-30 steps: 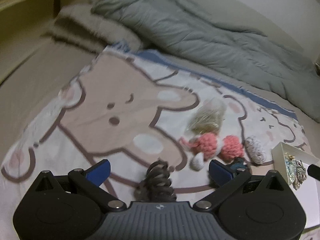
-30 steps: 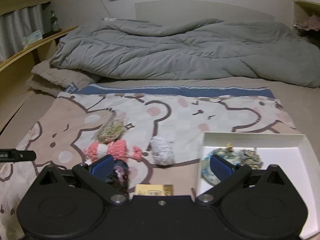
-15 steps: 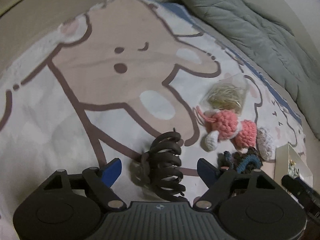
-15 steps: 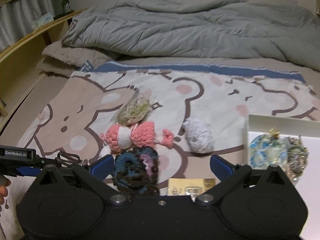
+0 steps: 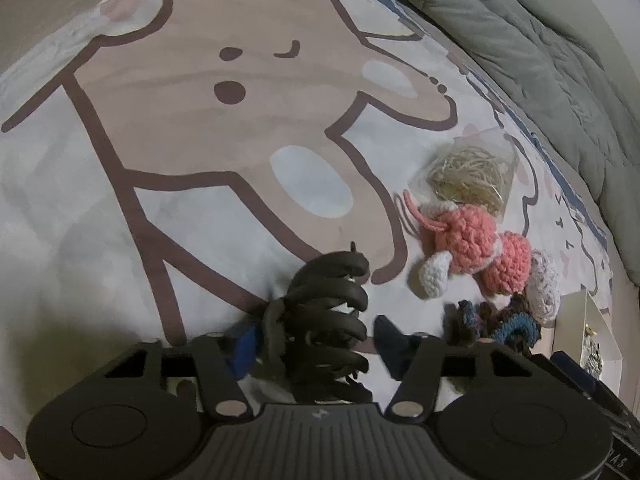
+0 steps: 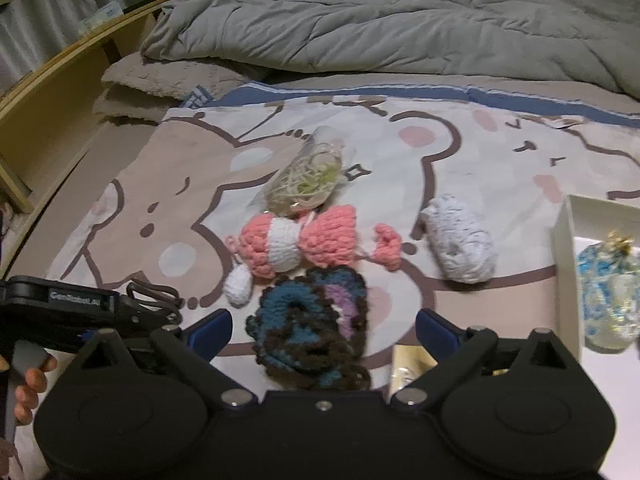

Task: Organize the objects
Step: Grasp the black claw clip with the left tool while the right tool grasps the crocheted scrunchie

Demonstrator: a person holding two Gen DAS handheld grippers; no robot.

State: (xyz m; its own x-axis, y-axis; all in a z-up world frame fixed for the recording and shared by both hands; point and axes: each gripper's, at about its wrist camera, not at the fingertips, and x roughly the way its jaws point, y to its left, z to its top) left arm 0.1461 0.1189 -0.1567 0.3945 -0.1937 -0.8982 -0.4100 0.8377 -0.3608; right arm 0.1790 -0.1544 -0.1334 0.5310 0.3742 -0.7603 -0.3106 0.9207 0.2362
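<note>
While tidying the bed:
Left hand-held gripper (image 5: 316, 340): closing around dark claw clip (image 5: 326, 320), to lift it.
Right hand-held gripper (image 6: 324, 328): wide, closing slightly, astride blue-brown scrunchie (image 6: 310, 328).

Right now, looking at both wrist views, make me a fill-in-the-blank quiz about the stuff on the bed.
1. The left gripper is closing around a dark hair ____.
2. The right gripper straddles a blue and brown crocheted ____.
3. The pink crochet bow has a ____ middle band.
4. The beaded pouch lies in a white ____.

Missing words: claw; scrunchie; white; box
</note>
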